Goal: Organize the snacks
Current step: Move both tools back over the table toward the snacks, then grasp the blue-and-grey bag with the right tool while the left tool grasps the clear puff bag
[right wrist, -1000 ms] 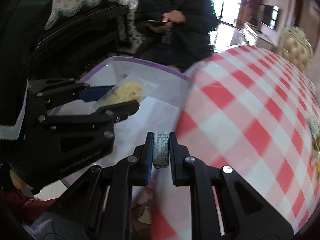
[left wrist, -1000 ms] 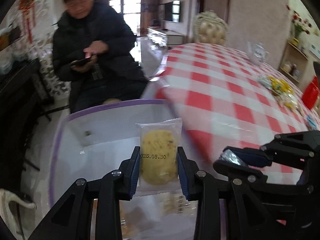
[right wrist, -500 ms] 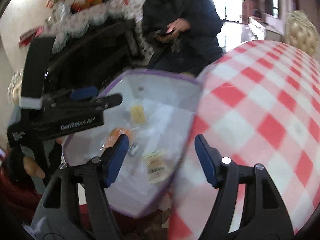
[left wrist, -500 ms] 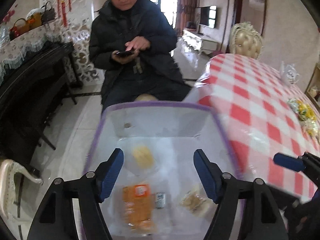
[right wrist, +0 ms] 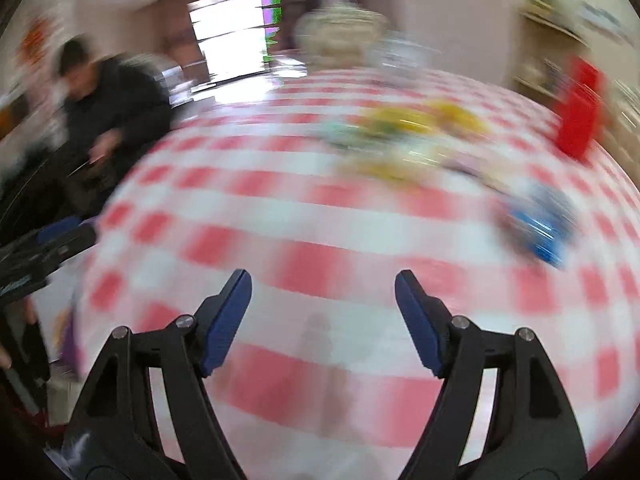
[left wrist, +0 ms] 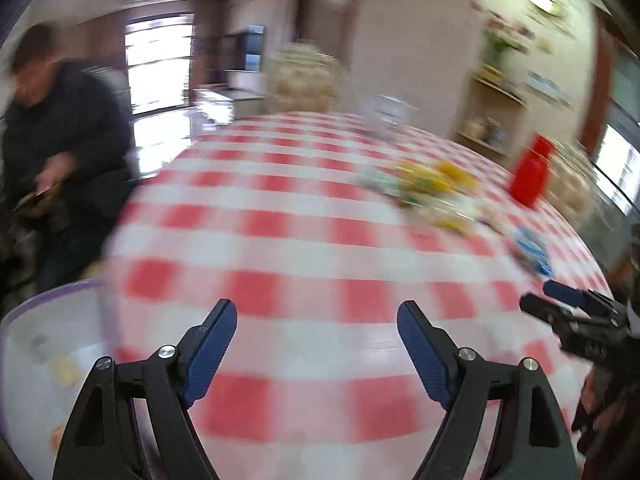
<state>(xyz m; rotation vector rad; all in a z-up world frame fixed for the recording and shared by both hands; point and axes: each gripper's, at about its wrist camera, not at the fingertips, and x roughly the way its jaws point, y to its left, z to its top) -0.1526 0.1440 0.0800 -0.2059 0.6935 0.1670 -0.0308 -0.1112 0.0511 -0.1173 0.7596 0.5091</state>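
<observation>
Both grippers between loads. Left gripper [left wrist: 316,344] and right gripper [right wrist: 323,312] hang over the checked table [left wrist: 280,240], fingers wide and empty, jaws having just been opening. Dropped snacks lie in the bin [left wrist: 24,320] at the table's left edge; the remaining snacks [right wrist: 404,140] sit blurred, well ahead, likely the next targets.

Snacks: a blurred loose cluster of yellow and pale-green packets [left wrist: 430,184] on the red-and-white checked surface [left wrist: 304,240], far side; blue-wrapped packets [left wrist: 530,250] just beside it. White purple-rimmed bin [left wrist: 36,360], beside the surface's edge, holds a yellowish packet [left wrist: 64,372].
</observation>
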